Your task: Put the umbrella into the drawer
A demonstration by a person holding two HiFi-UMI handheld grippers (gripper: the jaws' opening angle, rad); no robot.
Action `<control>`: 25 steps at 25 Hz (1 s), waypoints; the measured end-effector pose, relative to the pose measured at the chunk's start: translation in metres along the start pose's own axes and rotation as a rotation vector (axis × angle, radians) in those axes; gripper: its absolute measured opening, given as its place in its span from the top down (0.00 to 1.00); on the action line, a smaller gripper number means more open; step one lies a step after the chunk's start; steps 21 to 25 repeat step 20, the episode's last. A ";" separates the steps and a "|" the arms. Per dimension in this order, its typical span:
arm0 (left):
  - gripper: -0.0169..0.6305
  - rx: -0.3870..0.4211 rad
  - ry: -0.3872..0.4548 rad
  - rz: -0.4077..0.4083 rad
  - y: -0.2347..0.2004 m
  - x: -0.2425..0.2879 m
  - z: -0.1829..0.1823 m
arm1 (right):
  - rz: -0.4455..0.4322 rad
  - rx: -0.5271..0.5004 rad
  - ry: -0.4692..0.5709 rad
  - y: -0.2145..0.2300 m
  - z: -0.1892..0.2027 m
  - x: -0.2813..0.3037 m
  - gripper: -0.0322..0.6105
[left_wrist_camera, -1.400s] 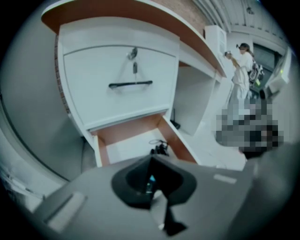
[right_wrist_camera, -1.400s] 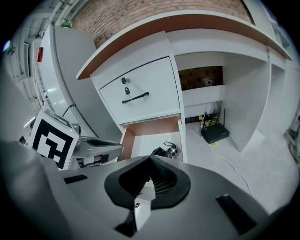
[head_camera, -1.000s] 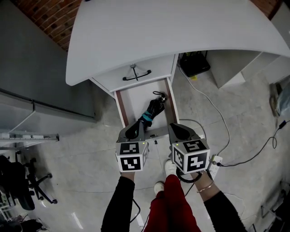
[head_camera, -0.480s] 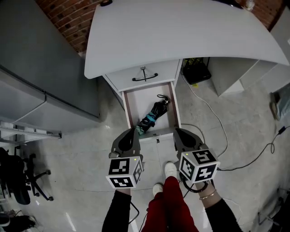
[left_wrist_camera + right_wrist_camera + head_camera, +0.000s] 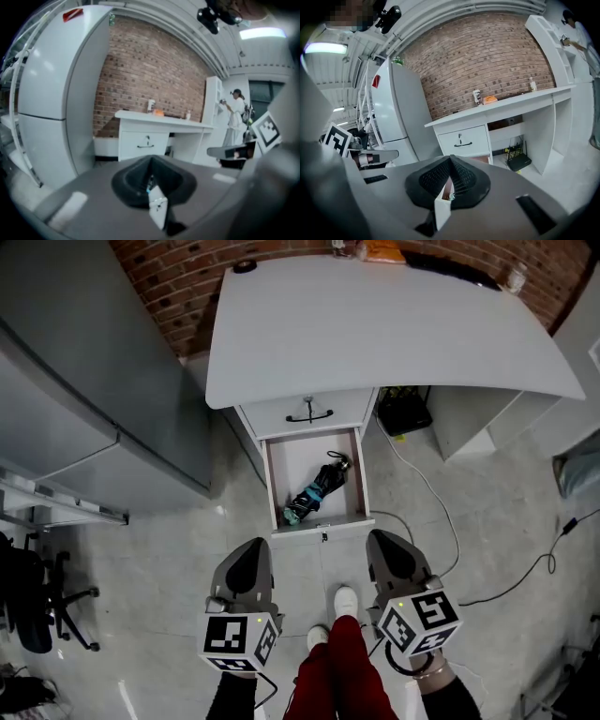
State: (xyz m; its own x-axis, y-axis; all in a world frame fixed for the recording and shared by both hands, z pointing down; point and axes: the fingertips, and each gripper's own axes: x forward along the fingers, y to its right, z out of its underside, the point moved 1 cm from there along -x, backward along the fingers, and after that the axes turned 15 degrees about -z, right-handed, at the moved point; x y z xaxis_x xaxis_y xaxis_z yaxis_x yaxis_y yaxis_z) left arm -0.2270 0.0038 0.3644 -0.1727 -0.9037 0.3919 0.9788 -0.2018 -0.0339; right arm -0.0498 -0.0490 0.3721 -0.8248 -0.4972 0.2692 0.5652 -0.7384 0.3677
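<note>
In the head view a folded black umbrella [image 5: 319, 487] with a teal band lies diagonally in the open lower drawer [image 5: 277, 486] of the white desk [image 5: 375, 324]. The upper drawer [image 5: 309, 414] above it is closed. My left gripper [image 5: 248, 546] and right gripper [image 5: 385, 538] hover side by side over the floor, short of the drawer's front edge. Both are shut and hold nothing. In the left gripper view the left gripper [image 5: 151, 180] points at the desk [image 5: 159, 118]. The right gripper [image 5: 450, 182] faces the upper drawer [image 5: 464, 139] in its own view.
A tall grey fridge [image 5: 84, 399] stands left of the desk. Under the desk's right half sit a black box [image 5: 405, 406] and cables [image 5: 441, 512] that trail over the tiled floor. A black chair [image 5: 37, 615] is at the far left. A person [image 5: 236, 117] stands at distant shelves.
Both grippers have risen and drawn back from the drawer's front edge. The umbrella stays in the open drawer, and more of the desk top shows.
</note>
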 end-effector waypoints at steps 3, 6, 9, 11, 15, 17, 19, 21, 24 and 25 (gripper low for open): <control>0.97 0.009 0.017 -0.001 -0.001 -0.022 -0.009 | 0.002 -0.004 0.023 -0.012 -0.011 -0.017 0.95; 0.97 0.019 0.028 0.001 0.001 -0.039 -0.014 | 0.008 0.000 0.044 -0.019 -0.019 -0.032 0.95; 0.97 0.037 0.037 0.007 0.003 -0.052 -0.018 | 0.009 0.003 0.073 -0.026 -0.026 -0.042 0.95; 0.97 0.043 0.039 0.014 0.004 -0.058 -0.021 | 0.006 0.009 0.088 -0.032 -0.029 -0.048 0.95; 0.97 0.034 0.050 0.042 0.012 -0.059 -0.025 | -0.012 -0.004 0.106 -0.041 -0.031 -0.054 0.95; 0.97 0.032 0.060 0.056 0.018 -0.054 -0.027 | -0.016 -0.007 0.120 -0.039 -0.032 -0.054 0.95; 0.97 0.035 0.067 0.072 0.023 -0.049 -0.027 | -0.020 0.003 0.131 -0.036 -0.031 -0.055 0.95; 0.97 0.037 0.070 0.081 0.026 -0.047 -0.027 | -0.021 0.008 0.137 -0.034 -0.031 -0.055 0.95; 0.97 0.037 0.070 0.081 0.026 -0.047 -0.027 | -0.021 0.008 0.137 -0.034 -0.031 -0.055 0.95; 0.97 0.037 0.070 0.081 0.026 -0.047 -0.027 | -0.021 0.008 0.137 -0.034 -0.031 -0.055 0.95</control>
